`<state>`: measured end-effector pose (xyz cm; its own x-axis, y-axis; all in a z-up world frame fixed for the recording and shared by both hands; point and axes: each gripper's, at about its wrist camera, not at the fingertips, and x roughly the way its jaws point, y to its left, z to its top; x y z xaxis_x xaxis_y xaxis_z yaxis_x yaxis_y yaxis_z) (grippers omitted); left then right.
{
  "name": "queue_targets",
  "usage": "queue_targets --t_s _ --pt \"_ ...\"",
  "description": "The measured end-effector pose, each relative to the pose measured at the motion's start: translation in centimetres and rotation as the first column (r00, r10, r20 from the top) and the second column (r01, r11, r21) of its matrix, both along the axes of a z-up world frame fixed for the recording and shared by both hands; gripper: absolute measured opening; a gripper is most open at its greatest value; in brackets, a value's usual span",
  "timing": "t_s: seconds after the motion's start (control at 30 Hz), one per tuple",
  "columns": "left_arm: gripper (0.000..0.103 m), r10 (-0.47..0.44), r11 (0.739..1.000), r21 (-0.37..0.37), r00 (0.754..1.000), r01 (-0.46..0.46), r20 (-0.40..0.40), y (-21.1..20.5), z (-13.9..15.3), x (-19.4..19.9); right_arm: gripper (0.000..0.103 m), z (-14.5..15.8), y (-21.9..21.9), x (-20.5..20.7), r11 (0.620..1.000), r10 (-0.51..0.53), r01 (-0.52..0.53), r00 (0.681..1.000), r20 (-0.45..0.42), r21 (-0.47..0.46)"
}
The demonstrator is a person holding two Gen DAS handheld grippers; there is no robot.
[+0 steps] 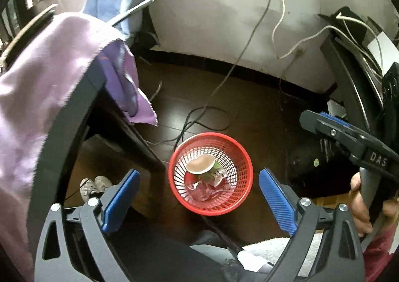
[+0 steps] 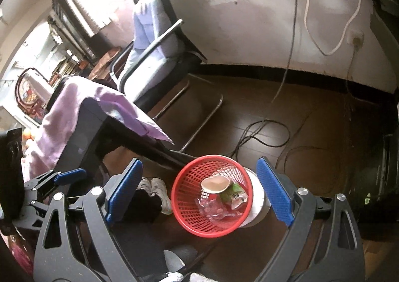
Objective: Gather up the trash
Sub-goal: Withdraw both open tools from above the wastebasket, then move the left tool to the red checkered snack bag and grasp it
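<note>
Tools, both mine, hang above the red basket (image 1: 211,173), which serves as landmark. My left tool (image 1: 199,203) has its blue pads (image 1: 275,201) spread wide with nothing between them; the basket lies below the gap. My right tool (image 2: 199,191) is likewise spread and empty, the basket showing between its pads (image 2: 274,192) from above; in the left wrist view it juts in to the right of the basket, my hand (image 1: 361,204) around its grip. Inside the basket lie a paper cup (image 1: 201,163) tipped on its side, a green-printed wrapper (image 1: 216,174) beside it, and crumpled clear plastic (image 1: 199,188) nearer me. The basket rests on a white round object (image 2: 258,197) on the dark wooden floor (image 1: 261,112). Left of the basket stand pale shoes (image 2: 155,188) and the dark bench (image 1: 82,97), draped with a purple cloth (image 1: 37,77). Beyond the basket, black cables (image 1: 207,119) loop on the floor; farther left a chair (image 2: 154,57) carries a light blue garment (image 2: 147,25), and the wall (image 1: 224,7) bears white cords (image 1: 281,7).
</note>
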<state>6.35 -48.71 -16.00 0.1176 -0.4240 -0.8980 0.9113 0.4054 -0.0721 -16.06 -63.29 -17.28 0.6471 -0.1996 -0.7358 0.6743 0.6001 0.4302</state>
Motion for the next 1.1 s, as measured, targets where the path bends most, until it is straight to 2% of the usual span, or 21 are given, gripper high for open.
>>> queue_targets --t_s 0.4,0.63,0.8,0.9,0.97,1.07,1.1 --pt "0.096 0.077 0.99 -0.126 0.995 -0.068 0.064 5.8 5.5 0.5 0.091 5.1 4.4 1.6 0.988 0.076 -0.075 0.997 0.0 -0.137" --pt "0.097 0.154 0.969 -0.206 0.984 -0.133 0.092 10.3 8.4 1.5 0.092 8.1 7.4 2.7 0.971 0.13 -0.126 0.992 0.003 -0.205" --pt "0.097 0.24 0.948 -0.243 0.964 -0.207 0.115 14.5 10.2 3.1 0.094 9.9 10.2 4.3 0.951 0.186 -0.181 0.982 -0.001 -0.251" --pt "0.097 0.317 0.929 -0.247 0.938 -0.276 0.143 17.9 10.9 5.2 0.096 10.8 12.4 5.7 0.931 0.232 -0.226 0.973 -0.013 -0.285" --pt "0.097 0.386 0.907 -0.247 0.907 -0.341 0.166 20.8 11.3 7.4 0.096 11.2 13.9 6.9 0.918 0.265 -0.26 0.964 -0.027 -0.301" --pt "0.097 0.501 0.857 -0.248 0.843 -0.452 0.195 25.4 12.1 11.2 0.096 11.3 15.9 8.9 0.899 0.315 -0.314 0.948 -0.048 -0.306" --pt "0.097 0.552 0.827 -0.254 0.809 -0.502 0.202 27.6 12.6 13.0 0.096 11.2 16.5 9.5 0.893 0.331 -0.331 0.942 -0.055 -0.305"
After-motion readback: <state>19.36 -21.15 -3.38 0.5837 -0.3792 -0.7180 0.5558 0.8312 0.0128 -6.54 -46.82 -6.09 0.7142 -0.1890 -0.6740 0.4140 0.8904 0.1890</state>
